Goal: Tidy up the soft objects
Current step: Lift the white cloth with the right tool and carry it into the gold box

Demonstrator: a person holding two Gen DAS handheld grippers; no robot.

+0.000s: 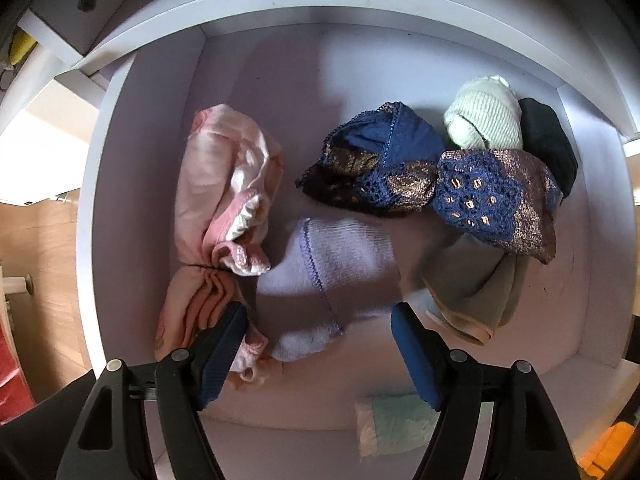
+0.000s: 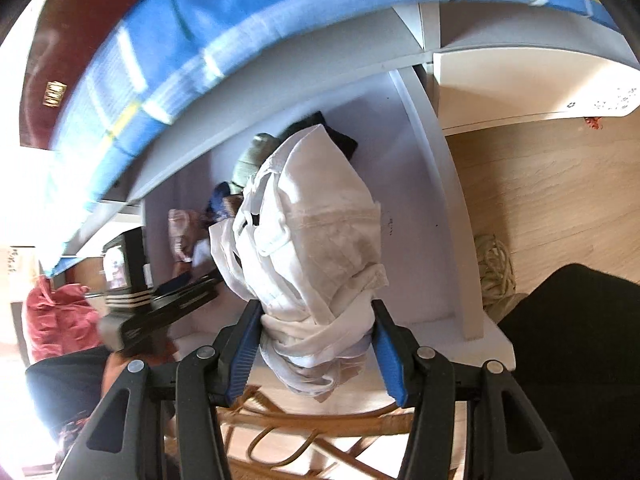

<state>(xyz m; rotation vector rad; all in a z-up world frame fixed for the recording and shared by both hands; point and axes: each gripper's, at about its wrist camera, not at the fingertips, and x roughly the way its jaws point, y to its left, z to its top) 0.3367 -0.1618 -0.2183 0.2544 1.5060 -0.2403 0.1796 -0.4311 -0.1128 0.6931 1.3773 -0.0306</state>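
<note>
My left gripper (image 1: 318, 312) points down into a white drawer (image 1: 112, 200) and stands open. A white sock (image 1: 332, 272) lies on the drawer floor between its blue pads, which do not touch it. Around the sock lie a pink garment (image 1: 224, 200), two blue lace pieces (image 1: 376, 164) (image 1: 496, 196), a cream knitted sock (image 1: 484, 116), a black item (image 1: 548, 144) and a grey cloth (image 1: 468, 288). My right gripper (image 2: 316, 308) is shut on a bunched white garment (image 2: 316, 232), held in the air above the drawer (image 2: 420, 200). The left gripper (image 2: 172, 300) shows at the left of that view.
A pale green packet (image 1: 396, 428) lies at the drawer's front edge. A blue striped cloth (image 2: 240, 20) hangs over the furniture above. A rattan frame (image 2: 320, 432) sits below the right gripper, a red cloth (image 2: 56, 320) at the left, a person's dark leg (image 2: 580, 360) on the wooden floor.
</note>
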